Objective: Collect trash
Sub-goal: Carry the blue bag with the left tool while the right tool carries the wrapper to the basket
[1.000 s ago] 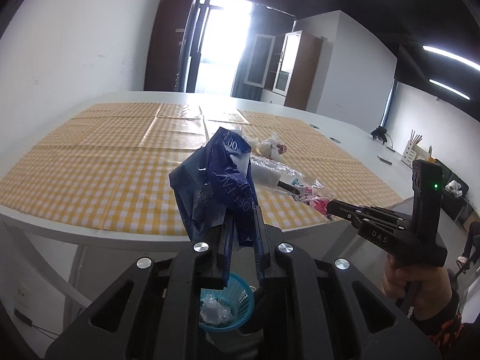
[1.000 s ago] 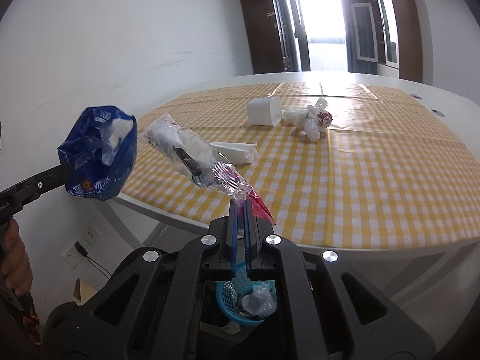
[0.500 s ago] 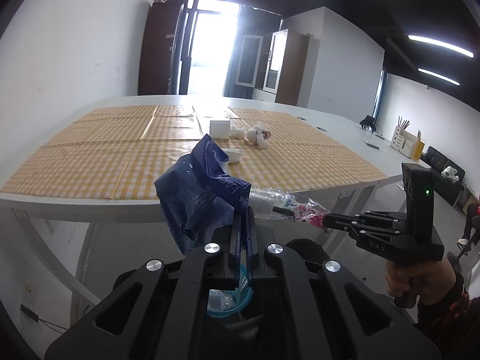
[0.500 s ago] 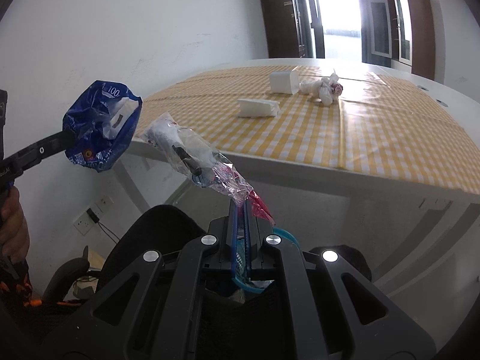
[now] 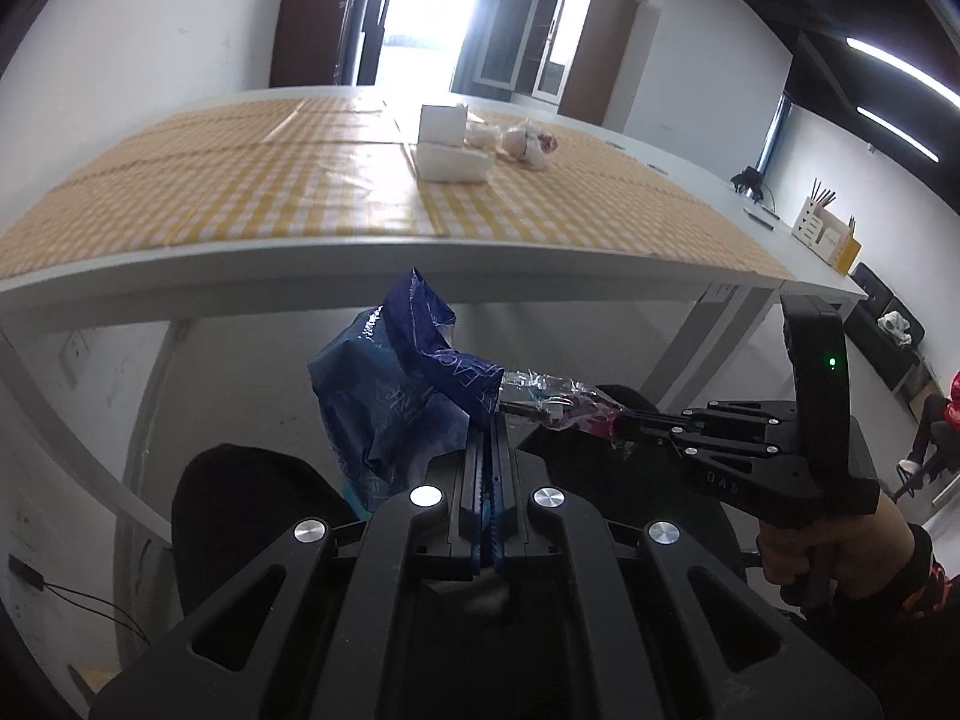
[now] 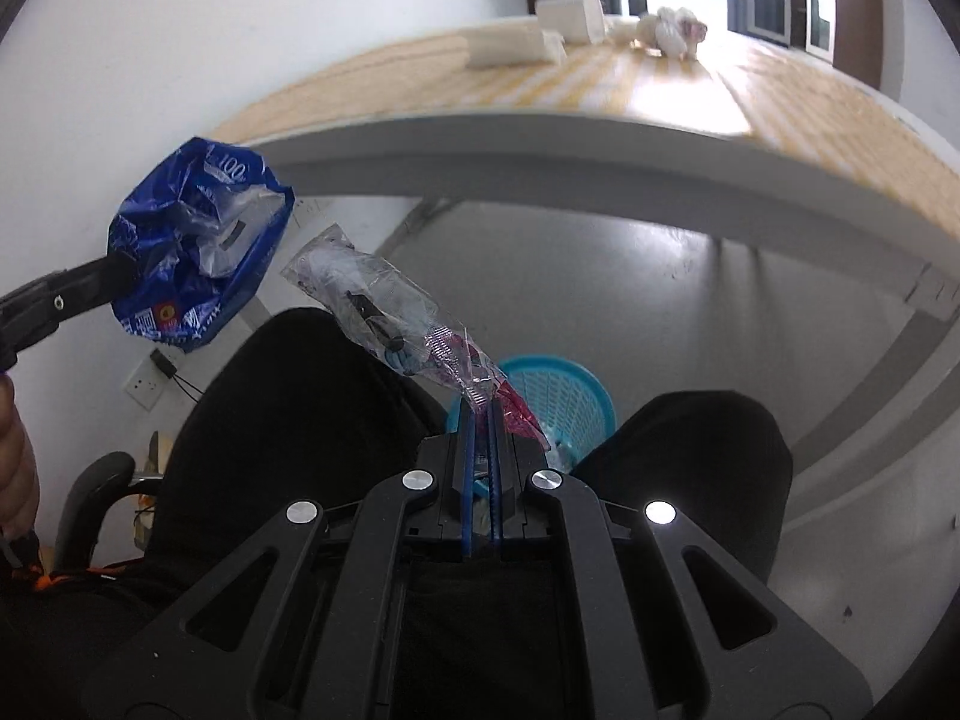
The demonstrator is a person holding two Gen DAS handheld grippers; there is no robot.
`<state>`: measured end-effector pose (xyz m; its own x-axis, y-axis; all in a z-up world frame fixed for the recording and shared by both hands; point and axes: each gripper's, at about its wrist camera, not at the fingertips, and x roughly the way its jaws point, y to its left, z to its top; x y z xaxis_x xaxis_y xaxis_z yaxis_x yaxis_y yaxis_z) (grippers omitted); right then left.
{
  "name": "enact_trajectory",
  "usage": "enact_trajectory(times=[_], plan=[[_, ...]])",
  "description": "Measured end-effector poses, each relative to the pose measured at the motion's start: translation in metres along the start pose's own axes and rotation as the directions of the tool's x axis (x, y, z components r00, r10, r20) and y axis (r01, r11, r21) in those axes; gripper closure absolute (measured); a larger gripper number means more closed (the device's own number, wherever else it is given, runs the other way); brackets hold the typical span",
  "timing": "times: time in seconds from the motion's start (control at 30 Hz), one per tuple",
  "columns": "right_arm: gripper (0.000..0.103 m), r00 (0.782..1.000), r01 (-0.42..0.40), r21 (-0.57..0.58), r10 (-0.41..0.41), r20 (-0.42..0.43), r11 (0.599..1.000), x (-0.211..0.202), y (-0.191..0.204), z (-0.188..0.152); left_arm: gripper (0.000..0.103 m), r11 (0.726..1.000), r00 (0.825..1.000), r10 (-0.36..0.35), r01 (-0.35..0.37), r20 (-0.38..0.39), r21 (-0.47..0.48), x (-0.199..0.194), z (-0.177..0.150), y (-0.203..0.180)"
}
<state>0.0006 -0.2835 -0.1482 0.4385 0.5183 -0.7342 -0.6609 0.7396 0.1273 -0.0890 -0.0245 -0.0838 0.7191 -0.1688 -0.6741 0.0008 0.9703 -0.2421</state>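
Left gripper (image 5: 487,450) is clamped on the blue bag (image 5: 402,384), right gripper (image 6: 480,414) pinching the clear wrapper (image 6: 384,306), and either could miss the basket (image 6: 558,396) at center frame if released early.

Above and ahead of the jaws is a white table (image 5: 336,276) with a yellow checked tablecloth (image 5: 240,192). Below the jaws are two black office chairs (image 6: 288,420). Far to the right stands a white desk organizer (image 5: 825,234), and wooden cabinets (image 5: 594,60) stand by the bright doorway (image 5: 426,6).
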Motion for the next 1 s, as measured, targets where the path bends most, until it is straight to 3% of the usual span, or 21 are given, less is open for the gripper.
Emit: enact_trajectory(times=[0.5, 1.0], plan=[[0.1, 0.979, 0.072, 0.047, -0.062, -0.194, 0.996, 0.106, -0.023, 0.004, 0.102, 0.996, 0.981, 0.031, -0.047, -0.191, -0.08, 0.138, -0.013, 0.039], [0.1, 0.915, 0.155, 0.114, -0.099, -0.391, 0.981, 0.226, -0.049, 0.019, 0.102, 0.977, 0.938, 0.021, -0.093, -0.345, -0.193, 0.256, -0.029, 0.092]])
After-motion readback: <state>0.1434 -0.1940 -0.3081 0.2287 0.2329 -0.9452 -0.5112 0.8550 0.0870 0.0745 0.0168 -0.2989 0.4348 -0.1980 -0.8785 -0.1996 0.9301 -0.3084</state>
